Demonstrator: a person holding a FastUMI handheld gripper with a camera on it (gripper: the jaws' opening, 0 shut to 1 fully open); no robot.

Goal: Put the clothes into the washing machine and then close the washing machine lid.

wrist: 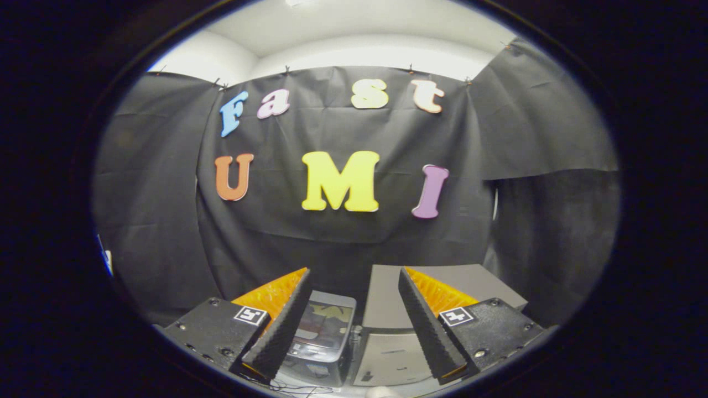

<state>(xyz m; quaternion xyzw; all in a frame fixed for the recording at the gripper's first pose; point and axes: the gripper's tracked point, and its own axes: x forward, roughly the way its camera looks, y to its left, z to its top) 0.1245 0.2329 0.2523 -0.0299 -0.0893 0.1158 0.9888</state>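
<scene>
Tongs (354, 287) hovering high, spread wide apart, gripping nothing, two ridged wedge-shaped fingers (282, 326) angling forward. Sitting below and between them: one clear plastic bin (323, 337) holding folded clothes (323, 323) with a camouflage pattern, and just beside it one boxy grey washing machine (387, 331) with its smooth flat lid (464, 287) standing raised.

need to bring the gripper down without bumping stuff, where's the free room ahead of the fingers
The gripper is open, nothing between its fingers. The grey box's flat top, beyond one finger, looks bare. The gap between the clear bin with clothes and the grey box is narrow and crowded.
</scene>
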